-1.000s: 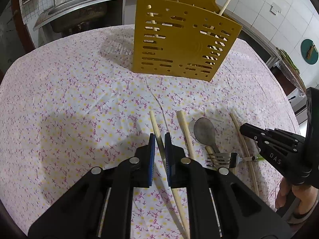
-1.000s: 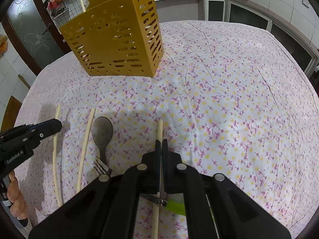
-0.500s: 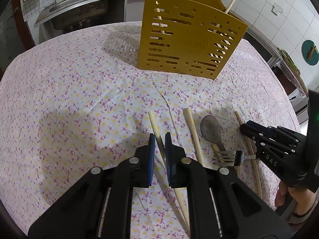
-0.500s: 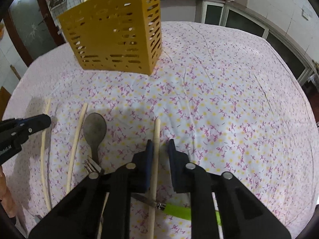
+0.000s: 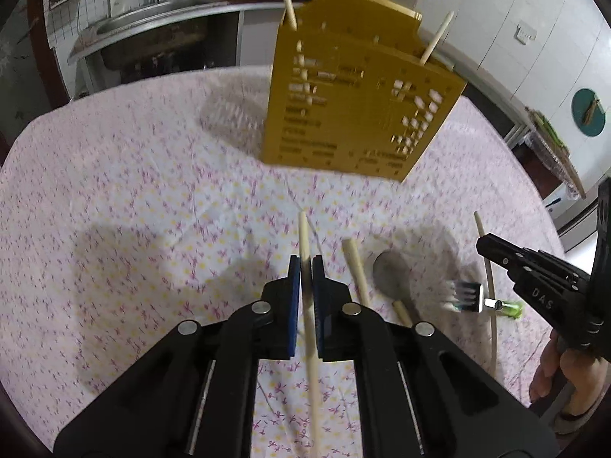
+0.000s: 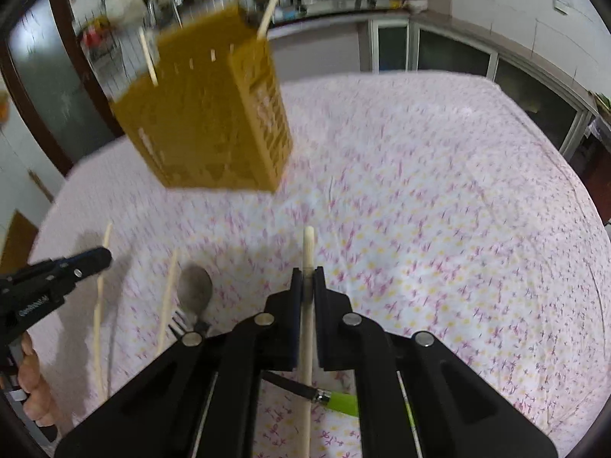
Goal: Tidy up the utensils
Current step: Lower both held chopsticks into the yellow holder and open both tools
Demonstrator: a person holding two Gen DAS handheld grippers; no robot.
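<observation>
In the left wrist view my left gripper point(image 5: 305, 263) has its jaws closing on a pale wooden chopstick point(image 5: 304, 233), the blue pads pressing its shaft. In the right wrist view my right gripper point(image 6: 307, 274) has its jaws closing on another chopstick point(image 6: 308, 246), which sticks out ahead of the pads. The yellow slotted utensil caddy point(image 5: 359, 107) stands upright at the back with chopsticks poking out of its top. Between the grippers a loose chopstick point(image 5: 355, 271), a metal spoon point(image 5: 391, 274) and a green-handled fork point(image 5: 464, 292) lie on the cloth.
The round table carries a white cloth with pink and yellow flowers point(image 5: 133, 191). A hand point(image 5: 561, 374) holds the right gripper at the table's near edge. A kitchen counter with a sink point(image 5: 145, 26) lies behind the caddy, and cabinets point(image 6: 458, 53) stand at the back right.
The right gripper's jaws parted around its chopstick half a second ago and have shut on it again. Both views have tipped up, the right more, and both held chopsticks look lifted off the cloth.
</observation>
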